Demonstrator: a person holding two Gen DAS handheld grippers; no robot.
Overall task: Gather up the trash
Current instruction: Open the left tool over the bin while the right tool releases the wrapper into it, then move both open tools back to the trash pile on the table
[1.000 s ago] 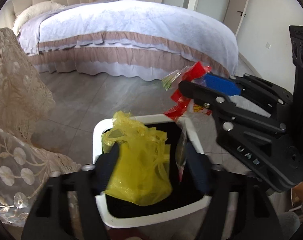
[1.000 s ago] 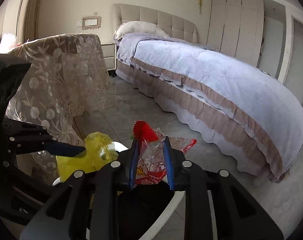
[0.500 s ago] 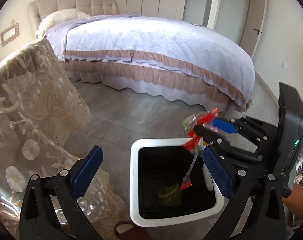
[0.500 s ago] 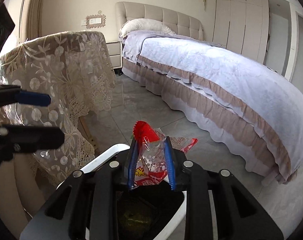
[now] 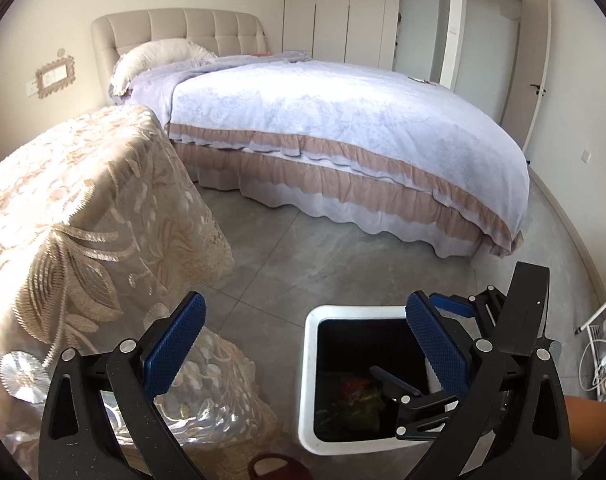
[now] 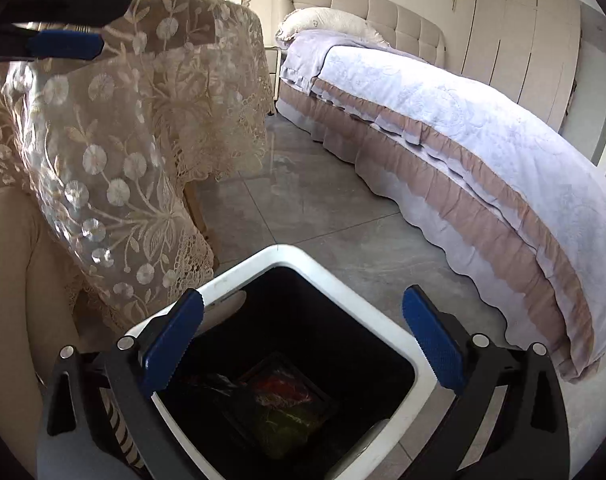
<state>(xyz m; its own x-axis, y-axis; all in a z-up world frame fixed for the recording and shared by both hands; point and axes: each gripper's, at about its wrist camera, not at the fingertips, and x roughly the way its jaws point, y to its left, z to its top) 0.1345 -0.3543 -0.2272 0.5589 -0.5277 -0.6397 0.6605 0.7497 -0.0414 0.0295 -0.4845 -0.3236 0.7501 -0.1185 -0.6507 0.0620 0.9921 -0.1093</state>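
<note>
A white-rimmed bin [image 5: 307, 364] with a black inside stands on the grey floor; it also shows in the right wrist view [image 6: 303, 256]. The red wrapper [image 6: 283, 392] and the yellow bag [image 6: 287, 424] lie at its bottom, dimly seen in the left wrist view [image 5: 359, 396]. My left gripper [image 5: 303, 344] is open and empty, raised above and left of the bin. My right gripper [image 6: 301, 344] is open and empty right over the bin's mouth; it shows at the bin's right side in the left wrist view [image 5: 443, 344].
A table under a lace cloth [image 5: 83, 220] stands left of the bin, also in the right wrist view [image 6: 143, 120]. A bed with a lilac cover [image 5: 343, 120] lies beyond. A red slipper [image 5: 275, 468] sits by the bin's near edge. A white rack [image 5: 599, 344] is at far right.
My right gripper opened and the red wrapper dropped into the bin. Before that, the left gripper let the yellow bag fall in. The left gripper has risen and pulled back.
</note>
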